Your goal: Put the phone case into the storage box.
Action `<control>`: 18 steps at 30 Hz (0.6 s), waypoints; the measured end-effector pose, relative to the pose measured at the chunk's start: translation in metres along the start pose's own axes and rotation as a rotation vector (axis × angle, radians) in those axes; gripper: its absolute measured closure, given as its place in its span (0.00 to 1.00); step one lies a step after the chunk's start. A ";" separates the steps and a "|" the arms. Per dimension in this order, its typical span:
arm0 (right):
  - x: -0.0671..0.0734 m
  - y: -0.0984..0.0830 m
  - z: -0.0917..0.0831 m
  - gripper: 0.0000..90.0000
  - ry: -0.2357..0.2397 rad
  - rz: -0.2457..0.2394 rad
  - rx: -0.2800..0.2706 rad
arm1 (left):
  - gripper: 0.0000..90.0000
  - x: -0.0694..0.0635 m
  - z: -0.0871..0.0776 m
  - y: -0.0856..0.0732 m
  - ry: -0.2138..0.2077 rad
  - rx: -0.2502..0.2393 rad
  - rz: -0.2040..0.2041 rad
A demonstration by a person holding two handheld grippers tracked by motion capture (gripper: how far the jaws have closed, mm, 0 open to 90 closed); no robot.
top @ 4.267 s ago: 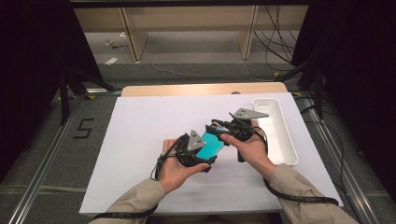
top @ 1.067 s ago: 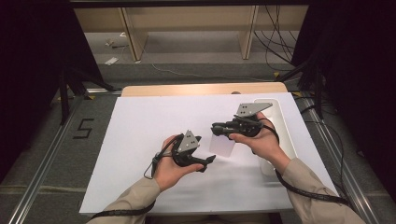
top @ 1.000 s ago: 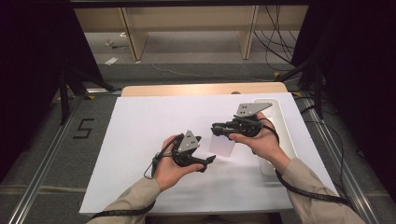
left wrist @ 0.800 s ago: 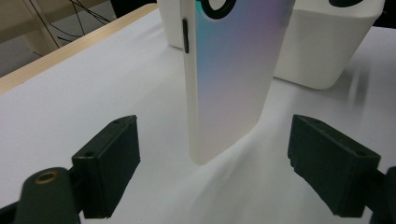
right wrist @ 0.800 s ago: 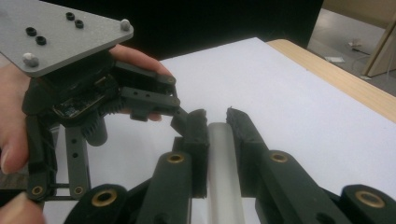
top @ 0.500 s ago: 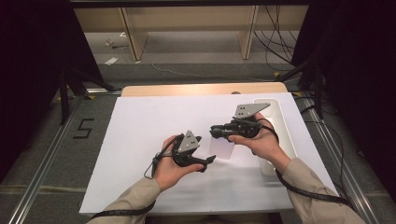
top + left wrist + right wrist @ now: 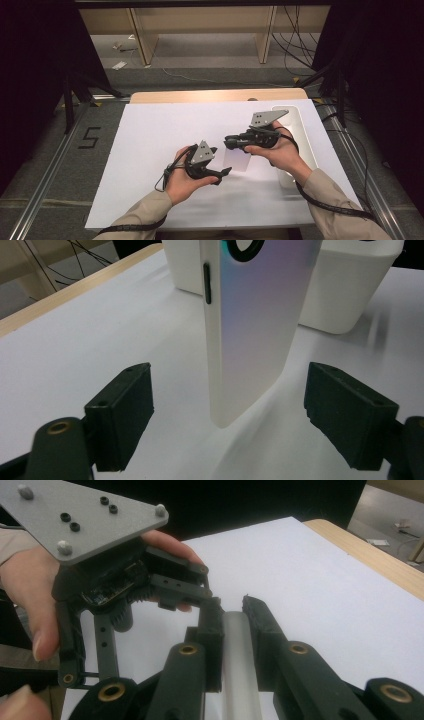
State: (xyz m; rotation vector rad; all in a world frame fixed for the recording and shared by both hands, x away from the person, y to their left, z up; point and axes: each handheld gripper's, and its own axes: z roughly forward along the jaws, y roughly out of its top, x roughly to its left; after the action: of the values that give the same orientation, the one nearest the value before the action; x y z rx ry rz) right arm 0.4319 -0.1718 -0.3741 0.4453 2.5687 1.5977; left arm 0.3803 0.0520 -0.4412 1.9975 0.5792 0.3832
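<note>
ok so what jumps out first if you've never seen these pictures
The pale, faintly iridescent phone case hanging upright above the white table, clamped at its upper end by the right gripper. The left gripper sits just in front of it, jaws apart on either side of the case's lower end without touching. Behind stands a long white tray at the table's right edge.

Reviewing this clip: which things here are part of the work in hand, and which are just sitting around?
In the job:
- pale phone case, hanging upright, clamped in the right gripper
- left gripper, jaws open on either side of the case's lower end, not touching it

Just lying about:
- white tray at the table's right edge
- white table sheet
- wooden shelving and floor cables beyond
</note>
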 end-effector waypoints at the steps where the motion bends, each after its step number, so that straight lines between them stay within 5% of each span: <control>1: 0.000 0.000 0.000 0.89 0.001 0.000 0.001 | 0.22 0.000 0.001 0.000 -0.006 0.001 0.002; 18: 0.003 0.003 0.001 0.89 0.026 -0.007 -0.001 | 0.26 0.001 0.007 -0.007 -0.032 0.035 0.008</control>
State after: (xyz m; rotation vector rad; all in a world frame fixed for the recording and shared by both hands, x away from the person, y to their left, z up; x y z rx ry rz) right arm 0.4296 -0.1693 -0.3717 0.4173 2.5857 1.6131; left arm 0.3827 0.0500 -0.4508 2.0366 0.5612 0.3481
